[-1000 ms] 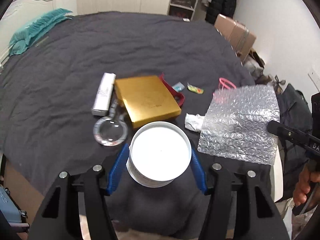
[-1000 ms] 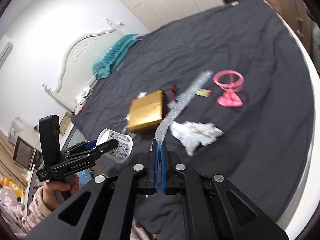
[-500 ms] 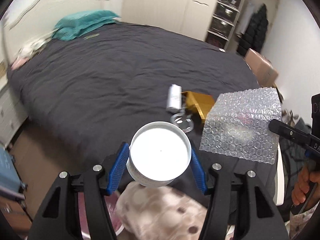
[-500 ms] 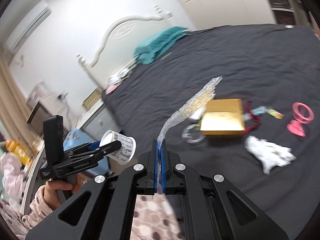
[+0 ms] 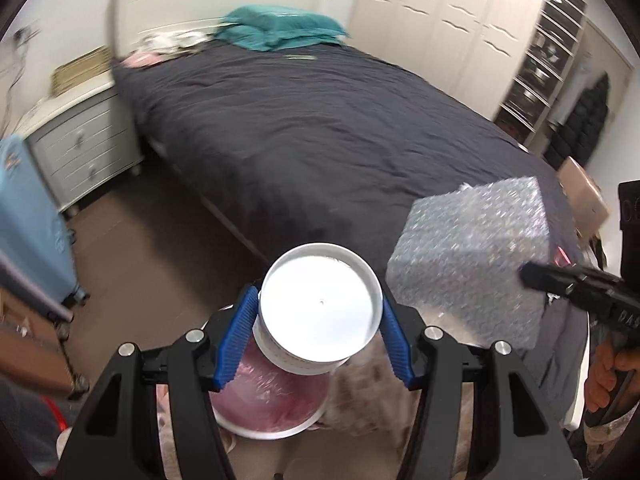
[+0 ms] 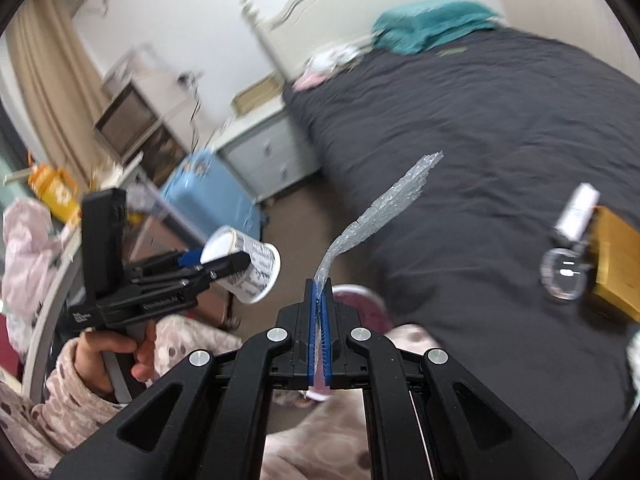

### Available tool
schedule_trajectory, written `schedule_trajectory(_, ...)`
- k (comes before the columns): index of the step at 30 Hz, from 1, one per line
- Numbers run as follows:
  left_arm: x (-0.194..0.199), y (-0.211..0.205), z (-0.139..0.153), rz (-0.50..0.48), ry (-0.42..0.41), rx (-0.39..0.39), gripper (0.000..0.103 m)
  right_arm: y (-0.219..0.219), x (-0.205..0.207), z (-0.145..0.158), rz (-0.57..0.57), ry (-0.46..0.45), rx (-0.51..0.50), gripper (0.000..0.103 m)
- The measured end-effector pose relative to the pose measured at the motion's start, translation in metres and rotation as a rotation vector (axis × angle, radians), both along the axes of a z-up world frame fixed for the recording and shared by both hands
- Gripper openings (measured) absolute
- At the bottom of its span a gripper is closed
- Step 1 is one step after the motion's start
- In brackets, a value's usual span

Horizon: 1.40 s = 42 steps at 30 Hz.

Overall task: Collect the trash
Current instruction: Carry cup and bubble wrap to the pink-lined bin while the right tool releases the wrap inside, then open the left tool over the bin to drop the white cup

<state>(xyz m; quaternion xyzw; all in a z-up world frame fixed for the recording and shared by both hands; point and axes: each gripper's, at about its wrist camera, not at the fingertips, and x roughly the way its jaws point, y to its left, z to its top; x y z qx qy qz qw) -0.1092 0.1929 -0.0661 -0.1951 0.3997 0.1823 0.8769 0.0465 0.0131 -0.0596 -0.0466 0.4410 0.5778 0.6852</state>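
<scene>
The left gripper point(image 5: 319, 334) has its blue fingers point(image 5: 236, 340) clamped on the sides of a white tub point(image 5: 318, 312), its inside looking bare white; the tub hangs above a white bin point(image 5: 264, 404) lined with a pink bag on the floor beside the bed point(image 5: 320, 128); the right gripper point(image 6: 321, 292) has its fingers pressed together on a bubble wrap sheet point(image 6: 384, 208), likewise near the bin.

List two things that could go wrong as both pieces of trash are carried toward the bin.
1. The left hand-held gripper pinches the white cup only at its sides, so it could slip before reaching the pink-lined bin.
2. The right hand-held gripper holds the bubble wrap by one edge; it may flop outside the bin.
</scene>
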Motion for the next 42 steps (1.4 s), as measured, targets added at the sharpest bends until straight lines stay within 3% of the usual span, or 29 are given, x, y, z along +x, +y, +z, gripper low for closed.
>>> schedule_trajectory(5,-0.037,0.036,-0.019,0.109,-0.011,-0.089,0.059,0.074,-0.040,-0.038,0.151,-0.041,-0.185,0.002)
schedule_trajectory(13,-0.069,0.063,-0.042,0.186,0.005,-0.105,0.059,0.172,-0.094,-0.130,0.310,-0.106,-0.443,0.002)
schedule_trajectory(15,-0.072,0.069,-0.048,0.202,0.007,-0.113,0.059,0.187,-0.102,-0.150,0.328,-0.112,-0.498,0.002)
schedule_trajectory(19,-0.081,0.081,-0.066,0.234,0.012,-0.147,0.059,0.209,-0.094,-0.201,0.307,-0.028,-0.622,0.004)
schedule_trajectory(23,-0.086,0.086,-0.075,0.245,0.039,-0.162,0.059,0.221,-0.098,-0.216,0.308,-0.044,-0.636,0.008)
schedule_trajectory(26,-0.086,0.087,-0.078,0.251,0.046,-0.167,0.059,0.224,-0.103,-0.210,0.311,-0.083,-0.616,0.034)
schedule_trajectory(27,-0.086,0.088,-0.080,0.252,0.049,-0.173,0.059,0.222,-0.103,-0.206,0.309,-0.088,-0.609,0.038)
schedule_trajectory(30,-0.083,0.090,-0.086,0.250,0.058,-0.183,0.059,0.214,-0.095,-0.185,0.278,-0.086,-0.585,0.038)
schedule_trajectory(34,-0.073,0.089,-0.094,0.231,0.073,-0.195,0.059,0.160,-0.079,-0.100,0.196,-0.067,-0.396,0.043)
schedule_trajectory(36,-0.066,0.088,-0.099,0.211,0.080,-0.207,0.059,0.118,-0.073,-0.044,0.158,-0.066,-0.274,0.056)
schedule_trajectory(39,-0.049,0.085,-0.109,0.176,0.098,-0.225,0.059,0.060,-0.069,0.027,0.089,-0.096,-0.099,0.065)
schedule_trajectory(42,-0.028,0.080,-0.121,0.133,0.124,-0.229,0.059,0.007,-0.061,0.073,-0.038,-0.137,0.006,0.073)
